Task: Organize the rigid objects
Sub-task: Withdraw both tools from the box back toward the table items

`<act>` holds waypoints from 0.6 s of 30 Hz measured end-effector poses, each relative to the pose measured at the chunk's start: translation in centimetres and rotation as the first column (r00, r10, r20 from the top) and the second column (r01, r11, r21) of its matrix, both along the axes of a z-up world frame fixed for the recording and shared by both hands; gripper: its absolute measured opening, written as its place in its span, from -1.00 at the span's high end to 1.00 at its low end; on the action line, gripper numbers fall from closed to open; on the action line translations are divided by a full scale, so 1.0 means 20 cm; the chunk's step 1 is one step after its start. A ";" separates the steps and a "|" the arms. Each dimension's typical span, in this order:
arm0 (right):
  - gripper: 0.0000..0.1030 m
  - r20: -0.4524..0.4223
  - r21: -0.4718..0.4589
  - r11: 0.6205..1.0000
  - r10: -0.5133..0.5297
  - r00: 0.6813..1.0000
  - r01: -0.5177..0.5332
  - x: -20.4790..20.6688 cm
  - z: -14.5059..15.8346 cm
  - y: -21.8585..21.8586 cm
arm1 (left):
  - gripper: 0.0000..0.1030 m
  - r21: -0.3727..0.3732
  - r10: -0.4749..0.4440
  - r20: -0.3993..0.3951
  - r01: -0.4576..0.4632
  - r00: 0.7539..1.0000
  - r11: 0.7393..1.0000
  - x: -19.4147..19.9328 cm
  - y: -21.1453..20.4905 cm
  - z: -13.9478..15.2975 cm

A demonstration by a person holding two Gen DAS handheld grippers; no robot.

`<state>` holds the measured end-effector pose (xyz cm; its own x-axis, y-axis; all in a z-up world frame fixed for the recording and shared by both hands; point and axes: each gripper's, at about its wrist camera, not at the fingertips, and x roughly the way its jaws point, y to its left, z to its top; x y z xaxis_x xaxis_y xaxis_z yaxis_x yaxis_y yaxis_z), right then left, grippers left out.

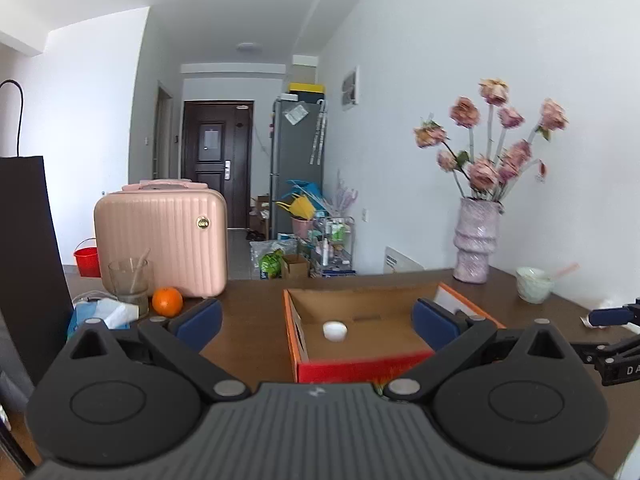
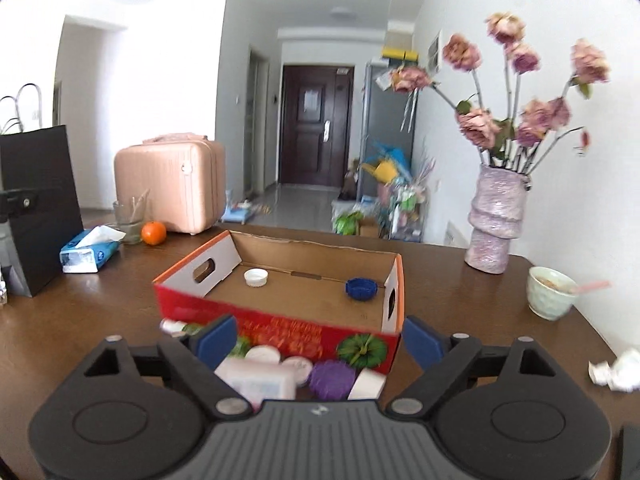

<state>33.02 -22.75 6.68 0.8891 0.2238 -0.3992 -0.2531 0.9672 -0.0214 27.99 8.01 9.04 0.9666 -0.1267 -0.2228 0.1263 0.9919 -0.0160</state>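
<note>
Evidently between placements: both the left gripper (image 1: pixel 316 320) and right gripper (image 2: pixel 320 340) gape wide, empty. Two caps lie inside the cardboard box (image 2: pixel 280 322); next calls for grasping the near loose lids (image 2: pixel 298 368).

The dark wooden table (image 2: pixel 100 312) carries the cardboard box (image 2: pixel 280 324) at centre, tissue pack (image 2: pixel 86 254) and orange (image 2: pixel 153 233) at left, vase (image 2: pixel 494 224) and bowl (image 2: pixel 550 292) at right.

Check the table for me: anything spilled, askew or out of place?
Crumpled white paper lies loose near the table's right edge. Several caps and a white bottle sit outside the cardboard box, against its front wall. Nothing spilled.
</note>
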 end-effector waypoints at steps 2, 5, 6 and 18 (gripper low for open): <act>-0.78 0.019 0.008 1.000 -0.022 1.000 0.021 -0.14 -0.07 0.02 | -1.00 0.024 -0.010 -0.002 0.010 1.000 1.000 -0.11 -0.01 -0.06; -0.78 0.018 0.016 0.998 -0.055 0.998 0.055 -0.32 -0.18 0.02 | -1.00 0.029 -0.048 -0.006 0.049 0.999 0.998 -0.27 -0.01 -0.16; -0.78 0.009 0.019 0.997 -0.069 0.998 0.069 -0.37 -0.22 0.02 | -1.00 0.016 -0.061 -0.009 0.062 0.998 0.998 -0.31 -0.02 -0.20; -0.80 -0.013 0.031 0.985 -0.168 0.986 0.169 -0.60 -0.40 -0.09 | -1.00 -0.018 -0.060 -0.180 0.058 0.982 0.998 -0.34 -0.14 -0.47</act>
<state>20.99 -24.57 -1.24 0.9112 0.0841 -0.4032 -0.0866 0.9962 0.0120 21.16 5.28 -0.27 0.9013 -0.1860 -0.3913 0.1783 0.9824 -0.0563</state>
